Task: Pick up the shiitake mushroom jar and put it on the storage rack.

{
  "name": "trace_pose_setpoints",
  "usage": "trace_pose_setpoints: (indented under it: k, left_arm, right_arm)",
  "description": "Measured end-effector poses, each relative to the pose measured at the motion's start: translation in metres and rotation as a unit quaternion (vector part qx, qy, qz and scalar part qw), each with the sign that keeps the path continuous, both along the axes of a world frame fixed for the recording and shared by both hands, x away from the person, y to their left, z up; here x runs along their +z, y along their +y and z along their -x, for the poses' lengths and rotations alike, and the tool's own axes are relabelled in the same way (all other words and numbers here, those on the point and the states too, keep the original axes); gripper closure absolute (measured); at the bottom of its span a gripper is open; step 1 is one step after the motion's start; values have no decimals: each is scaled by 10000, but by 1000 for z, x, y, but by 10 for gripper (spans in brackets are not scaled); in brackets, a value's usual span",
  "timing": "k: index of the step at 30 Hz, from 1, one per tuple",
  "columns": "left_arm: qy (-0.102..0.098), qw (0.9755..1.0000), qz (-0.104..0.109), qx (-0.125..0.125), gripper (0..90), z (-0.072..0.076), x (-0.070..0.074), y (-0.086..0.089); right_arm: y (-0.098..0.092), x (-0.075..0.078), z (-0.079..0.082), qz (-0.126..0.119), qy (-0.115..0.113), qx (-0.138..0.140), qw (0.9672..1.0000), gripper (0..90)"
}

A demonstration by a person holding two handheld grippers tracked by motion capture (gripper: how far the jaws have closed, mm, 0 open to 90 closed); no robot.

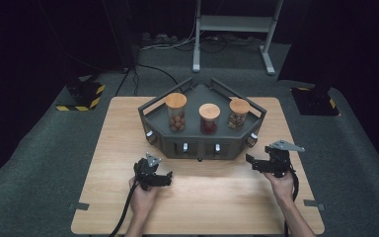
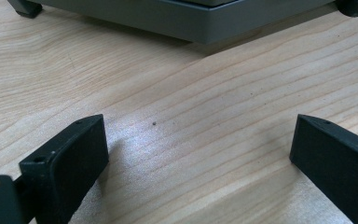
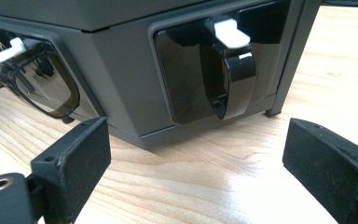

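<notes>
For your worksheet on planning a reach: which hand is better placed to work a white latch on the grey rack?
Probably the right. Its gripper faces a white latch close ahead, fingers open. The left gripper points at bare table before the rack.

High view: fixed above the near edge, looking forward and down; takes in the whole table (image 1: 103,197) and the floor beyond.
Left gripper view: low, very near the tabletop, facing far toward the grey rack (image 2: 205,21) base.
Right gripper view: low, close to the rack's right front face, on 1 dark scoop (image 3: 230,79).
Shared: all 3 views show rack and wood.
</notes>
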State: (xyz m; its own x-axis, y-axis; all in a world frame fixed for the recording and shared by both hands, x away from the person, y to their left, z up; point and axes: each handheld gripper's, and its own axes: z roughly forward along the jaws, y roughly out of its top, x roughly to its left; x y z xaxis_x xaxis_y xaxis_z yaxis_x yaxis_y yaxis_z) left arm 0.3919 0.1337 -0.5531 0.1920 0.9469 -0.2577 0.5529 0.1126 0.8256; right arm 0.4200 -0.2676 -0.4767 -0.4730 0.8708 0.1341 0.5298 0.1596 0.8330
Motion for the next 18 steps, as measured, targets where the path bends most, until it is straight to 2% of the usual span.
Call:
trace_pose_setpoints:
  k: [18]
  left_arm:
    - [-2, 10000, 3, 3, 41, 0, 0, 0]
  right_arm:
    - [-1, -12, 2, -10, 113, -64, 9999, 73]
